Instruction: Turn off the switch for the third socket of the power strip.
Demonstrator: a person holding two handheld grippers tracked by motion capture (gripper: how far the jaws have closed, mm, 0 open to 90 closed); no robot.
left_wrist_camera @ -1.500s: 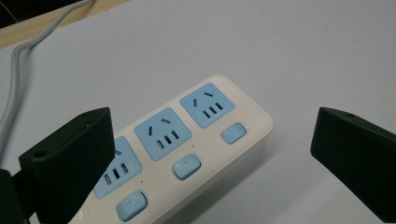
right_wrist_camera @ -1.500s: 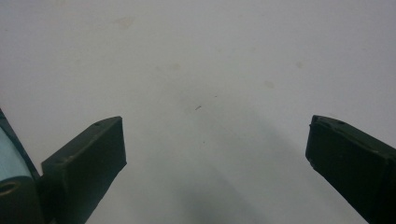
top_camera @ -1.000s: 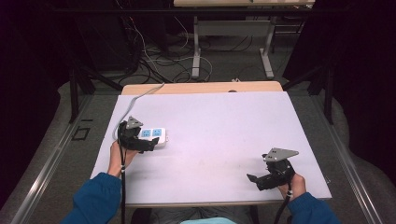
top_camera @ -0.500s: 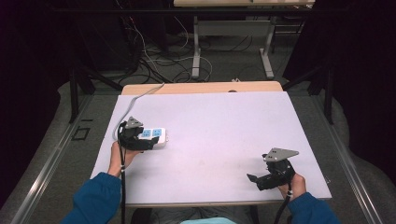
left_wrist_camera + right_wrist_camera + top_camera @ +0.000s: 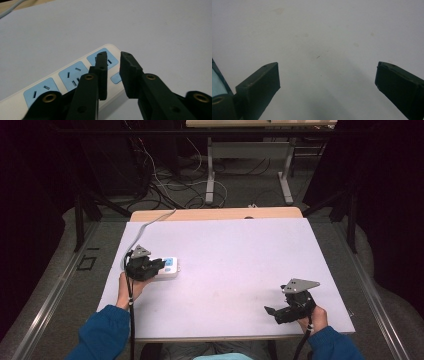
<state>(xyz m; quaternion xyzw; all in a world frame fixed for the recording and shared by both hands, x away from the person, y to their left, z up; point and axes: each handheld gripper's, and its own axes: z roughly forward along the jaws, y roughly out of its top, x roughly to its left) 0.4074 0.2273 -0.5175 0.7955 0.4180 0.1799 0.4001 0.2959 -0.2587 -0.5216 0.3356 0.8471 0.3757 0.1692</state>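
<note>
The white plastic power strip (image 5: 75, 75) with blue socket panels shows no readable writing. The left gripper (image 5: 113, 72), jaws just closing to a narrow gap, hovers over its end; whether the pads touch it I cannot tell. The right gripper (image 5: 327, 82) gapes wide over the bare white table (image 5: 240, 255).

Left gripper (image 5: 159, 266) jaws just closing, seemingly near-shut; right gripper (image 5: 272, 314) jaws wide

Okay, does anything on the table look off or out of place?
Nothing looks damaged or spilled. The white power strip lies flat on the table, near its left edge, with the left tool closing over its end. The right tool sits open over bare tabletop.
</note>
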